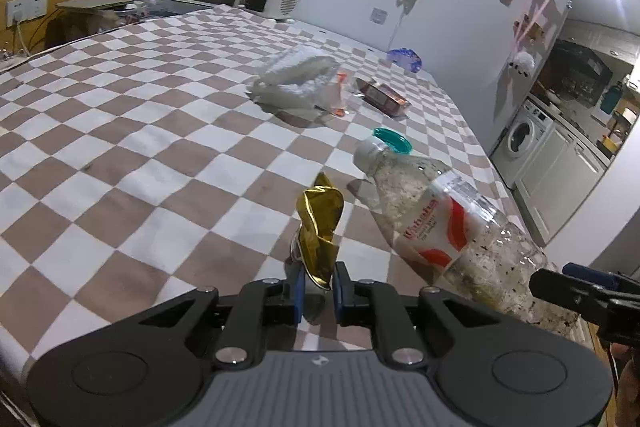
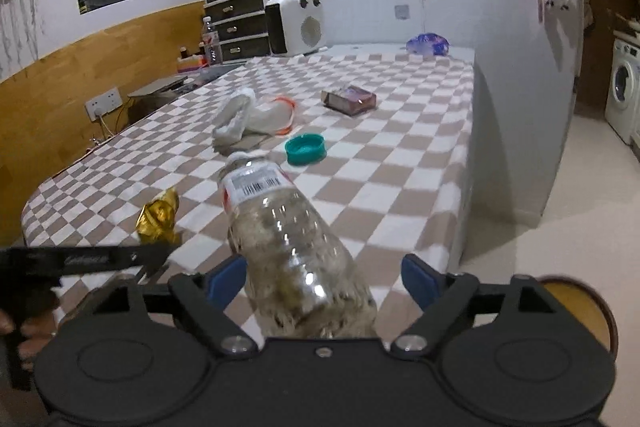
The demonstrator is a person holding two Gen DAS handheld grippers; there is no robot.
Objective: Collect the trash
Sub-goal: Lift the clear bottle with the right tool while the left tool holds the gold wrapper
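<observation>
My left gripper (image 1: pixel 317 287) is shut on a crumpled gold foil wrapper (image 1: pixel 319 227) and holds it just above the checkered table (image 1: pixel 120 131); the wrapper also shows in the right wrist view (image 2: pixel 159 217). A dirty clear plastic bottle (image 2: pixel 288 243) with a red-and-white label lies between the wide-open fingers of my right gripper (image 2: pixel 324 277), base toward the camera; the pads stand apart from it. It also shows in the left wrist view (image 1: pixel 436 227). A teal cap (image 2: pixel 305 148) lies beyond the bottle's mouth.
Farther on lie a crumpled white plastic bag (image 2: pixel 248 115) with an orange strip, a dark red box (image 2: pixel 350 99) and a blue-purple bag (image 2: pixel 427 45) by the wall. A white heater (image 2: pixel 296 25) and drawers (image 2: pixel 242 23) stand at the far end. The table's right edge drops to the floor (image 2: pixel 560 207).
</observation>
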